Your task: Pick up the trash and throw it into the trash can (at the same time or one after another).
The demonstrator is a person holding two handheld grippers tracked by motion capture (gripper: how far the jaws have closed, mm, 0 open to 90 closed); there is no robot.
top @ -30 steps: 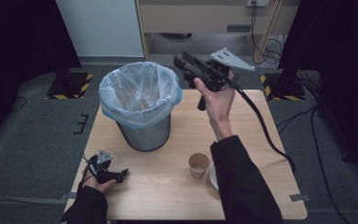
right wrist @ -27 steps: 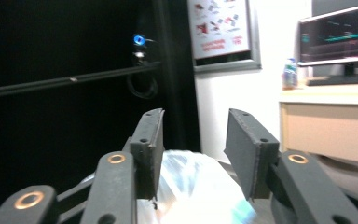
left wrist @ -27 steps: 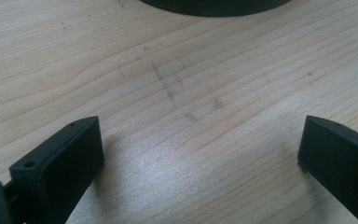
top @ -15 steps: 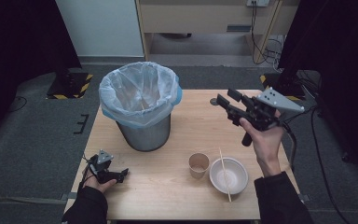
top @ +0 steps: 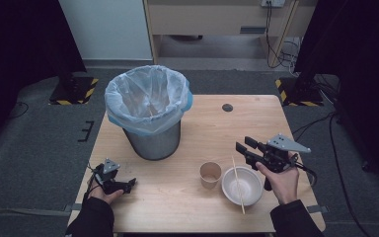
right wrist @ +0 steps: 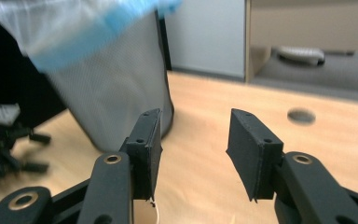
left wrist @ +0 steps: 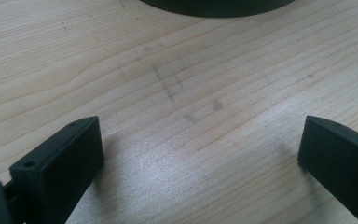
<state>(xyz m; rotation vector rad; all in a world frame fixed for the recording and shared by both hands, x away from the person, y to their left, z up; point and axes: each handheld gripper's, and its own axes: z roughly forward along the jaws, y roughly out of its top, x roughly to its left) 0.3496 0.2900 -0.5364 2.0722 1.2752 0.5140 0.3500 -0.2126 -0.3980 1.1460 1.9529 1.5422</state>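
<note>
Chopstick (top: 238, 183) lying across the white paper bowl (top: 242, 185), near the table's (top: 187, 207) front right, just beside a brown paper cup (top: 210, 174): these are the items nearest my right tongs (top: 242, 149). Change from the earlier high views: a second ago I held the right tongs up beside the rim of the lined waste bin (top: 150, 116); I have since brought them down and back, so that they now hover just above the bowl's far edge, pointing left toward the bin. Their jaws have just been narrowing a little yet stand released, with nothing between them; the right gripper view shows the gap (right wrist: 193, 154) clear, the bin's mesh wall (right wrist: 112, 100) beyond. My left tongs (top: 128, 184) rest on the table at front left, unmoved, jaws wide apart over bare wood (left wrist: 191, 154) and grasping nothing. Reading: the trip to the bin appears finished, and I judge the next pick to be the chopstick or the bowl, neither yet touched.
</note>
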